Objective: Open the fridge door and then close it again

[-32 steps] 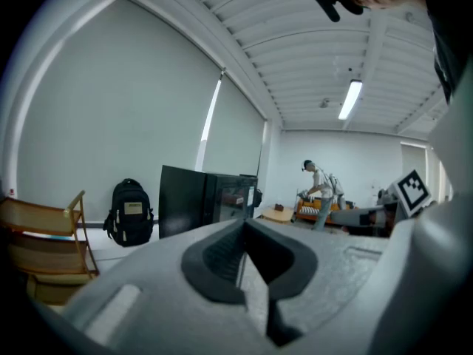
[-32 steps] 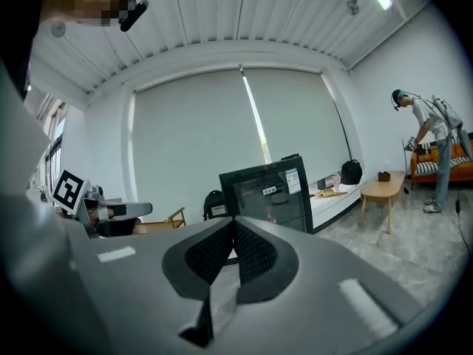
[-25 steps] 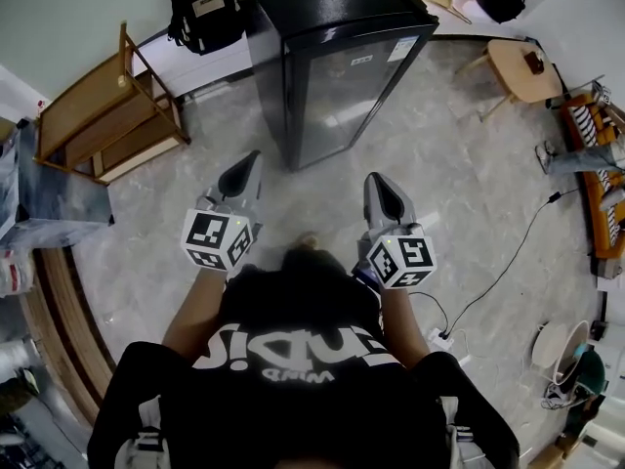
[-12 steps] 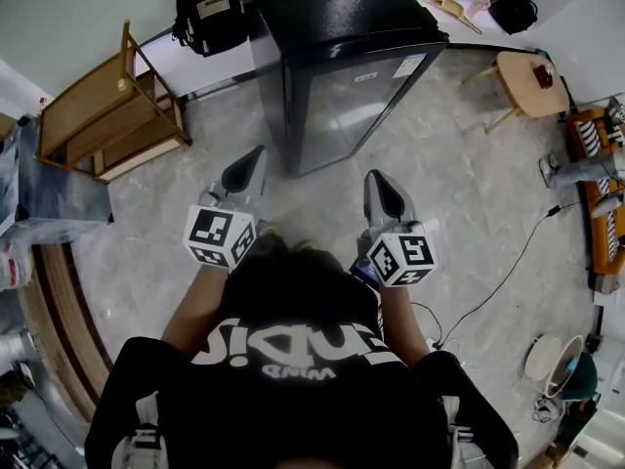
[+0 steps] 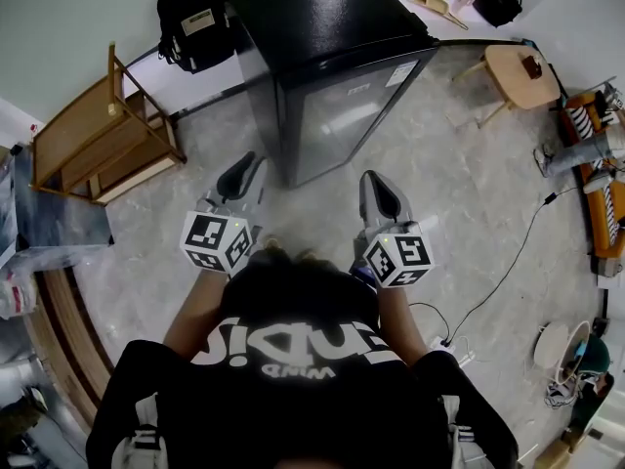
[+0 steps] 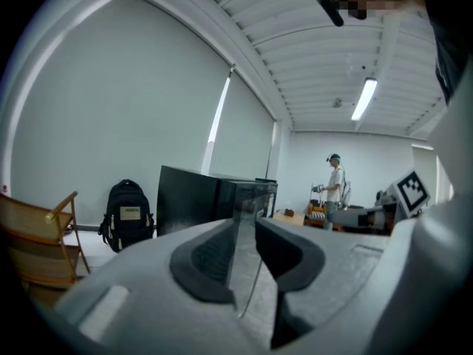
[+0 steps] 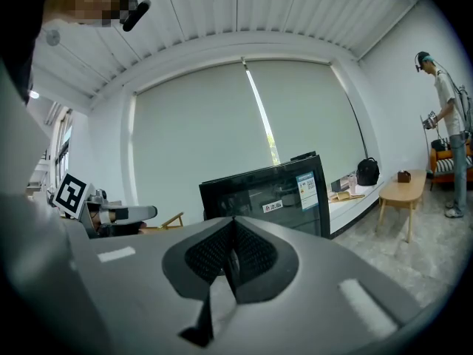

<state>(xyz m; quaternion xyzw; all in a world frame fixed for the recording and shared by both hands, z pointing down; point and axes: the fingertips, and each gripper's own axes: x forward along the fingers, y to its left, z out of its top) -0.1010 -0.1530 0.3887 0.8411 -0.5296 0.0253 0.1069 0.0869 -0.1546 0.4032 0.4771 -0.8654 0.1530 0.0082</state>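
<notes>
The black fridge [image 5: 337, 86] stands on the floor ahead with its glass door closed. Both grippers are held out in front of the person, short of the fridge and touching nothing. My left gripper [image 5: 244, 169] points at the fridge's left front corner [image 6: 247, 198]. Its jaws are opening, with a narrow gap and nothing between them. My right gripper [image 5: 377, 191] points toward the door front [image 7: 277, 194]; its pads meet and hold nothing.
A wooden rack [image 5: 98, 130] stands to the left and a black backpack [image 5: 193, 18] leans on the wall behind it. At the right are a small wooden table [image 5: 518, 71], a floor cable [image 5: 508, 262] and another person [image 7: 447, 117].
The fridge has come a little nearer in the head view as the person and both grippers moved toward it. The left jaws, closed before, now show a gap.
</notes>
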